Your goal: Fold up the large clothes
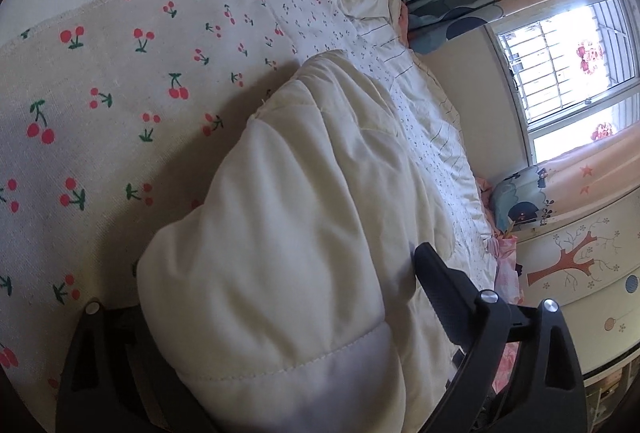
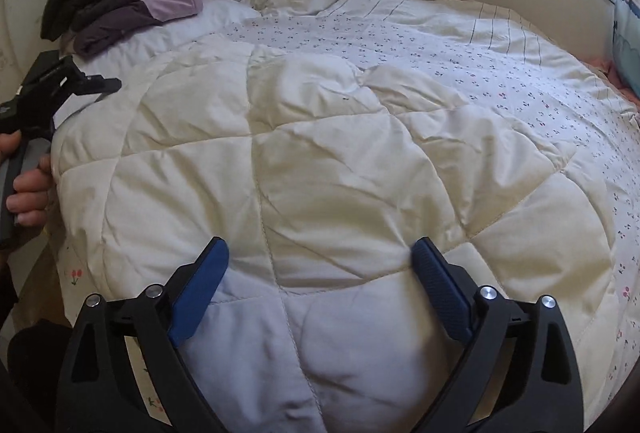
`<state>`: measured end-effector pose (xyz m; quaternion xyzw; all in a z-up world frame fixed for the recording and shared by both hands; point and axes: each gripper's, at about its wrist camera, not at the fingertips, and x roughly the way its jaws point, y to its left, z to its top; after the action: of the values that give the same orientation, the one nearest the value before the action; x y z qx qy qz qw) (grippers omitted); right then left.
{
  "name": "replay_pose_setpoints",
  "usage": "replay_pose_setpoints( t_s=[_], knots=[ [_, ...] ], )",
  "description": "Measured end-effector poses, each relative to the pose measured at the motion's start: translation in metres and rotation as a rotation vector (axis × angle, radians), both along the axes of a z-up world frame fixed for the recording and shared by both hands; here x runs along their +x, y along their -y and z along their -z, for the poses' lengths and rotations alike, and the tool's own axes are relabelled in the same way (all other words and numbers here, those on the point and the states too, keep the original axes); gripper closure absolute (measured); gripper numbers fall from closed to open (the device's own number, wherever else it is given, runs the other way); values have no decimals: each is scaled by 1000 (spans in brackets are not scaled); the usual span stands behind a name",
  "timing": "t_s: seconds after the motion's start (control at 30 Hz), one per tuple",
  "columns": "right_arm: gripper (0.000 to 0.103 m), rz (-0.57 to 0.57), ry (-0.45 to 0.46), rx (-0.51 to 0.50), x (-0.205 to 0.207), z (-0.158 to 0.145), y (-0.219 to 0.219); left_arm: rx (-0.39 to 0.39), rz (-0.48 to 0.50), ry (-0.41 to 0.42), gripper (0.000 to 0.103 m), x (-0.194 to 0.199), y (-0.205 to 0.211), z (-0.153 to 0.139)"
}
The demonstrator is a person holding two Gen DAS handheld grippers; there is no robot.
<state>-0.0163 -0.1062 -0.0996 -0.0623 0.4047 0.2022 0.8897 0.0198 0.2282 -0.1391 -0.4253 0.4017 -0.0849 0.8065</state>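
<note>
Because the cream quilted garment (image 2: 320,161) is thick, soft and puffy, it will likely slump and spring back, so the stitched hem edge looks the best place to grip. It lies spread on the bed (image 2: 520,73), its near edge between the wide-spread jaws of the right gripper (image 2: 320,273). The left gripper (image 1: 256,313), also spread, straddles a folded bulge without pinching.

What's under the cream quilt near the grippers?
Under the cream quilt lies a cherry-print sheet, showing along its edges in both views. Whatever sits beneath the quilt's middle is covered and cannot be seen.
</note>
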Motion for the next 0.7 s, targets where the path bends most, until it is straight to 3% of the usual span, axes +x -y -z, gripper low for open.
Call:
replay_pose_setpoints(
  t_s=[0.2,0.3,0.43,0.63,0.7],
  knots=[
    [13,2,14,14,-6,0,2,-5,-17,10,13,-3,0,-2],
    [13,-6,73,57,-18,-15,4,-14,-21,2,13,-5,-1,-2],
    [12,-20,26,7,-13,4,-1,-4,-23,-7,13,-5,1,-1],
    [12,-3,79,49,-17,-12,2,-3,-24,-9,13,-6,1,1],
    [10,9,14,18,-3,2,0,-2,-32,-8,13,-7,0,1]
  ],
)
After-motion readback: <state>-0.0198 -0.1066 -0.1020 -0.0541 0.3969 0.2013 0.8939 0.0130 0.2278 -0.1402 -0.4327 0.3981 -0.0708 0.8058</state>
